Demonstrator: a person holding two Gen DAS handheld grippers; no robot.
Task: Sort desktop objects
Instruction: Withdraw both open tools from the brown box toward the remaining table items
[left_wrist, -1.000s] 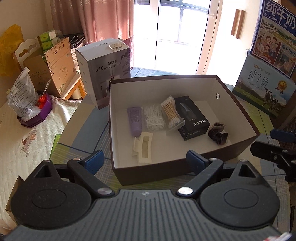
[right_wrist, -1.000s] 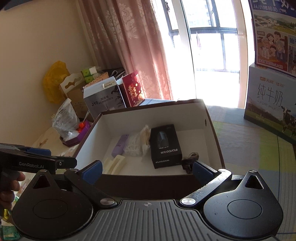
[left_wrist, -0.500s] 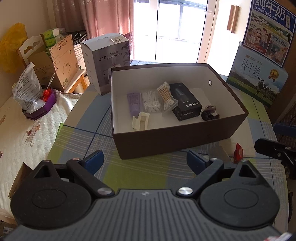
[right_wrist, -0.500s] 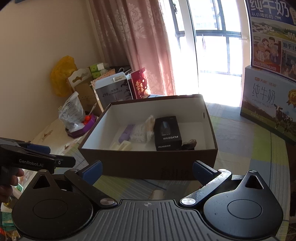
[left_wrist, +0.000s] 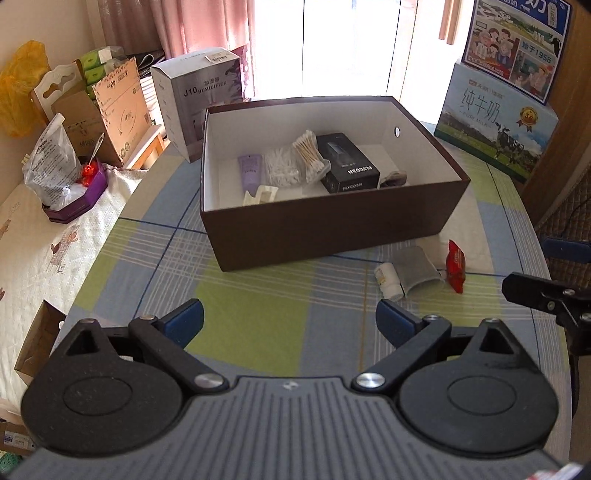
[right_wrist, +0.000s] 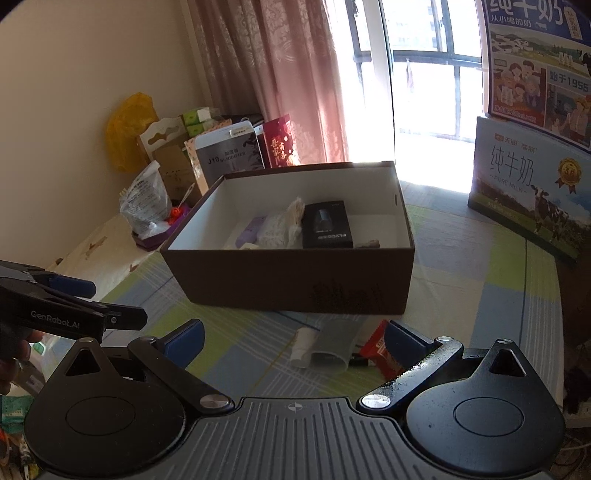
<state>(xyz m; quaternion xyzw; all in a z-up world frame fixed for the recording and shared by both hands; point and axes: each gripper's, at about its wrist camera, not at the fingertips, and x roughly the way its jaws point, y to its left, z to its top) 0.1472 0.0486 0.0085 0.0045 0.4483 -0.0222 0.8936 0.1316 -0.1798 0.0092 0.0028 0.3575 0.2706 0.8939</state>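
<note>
Checked cloth table (left_wrist: 258, 317), rectangular brown cardboard box (left_wrist: 332, 229), crinkly red packet (left_wrist: 455, 266)

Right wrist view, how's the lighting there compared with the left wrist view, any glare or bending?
Right wrist view: the window is blown out white and backlights the brown box, whose near wall sits in shadow; the curtain bows with fisheye distortion. Left wrist view: the window also clips to white, but the box interior is evenly lit and its contents read clearly.

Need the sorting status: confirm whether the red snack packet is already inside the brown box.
No, the red snack packet lies on the tablecloth outside the brown box, next to a grey pouch.
</note>
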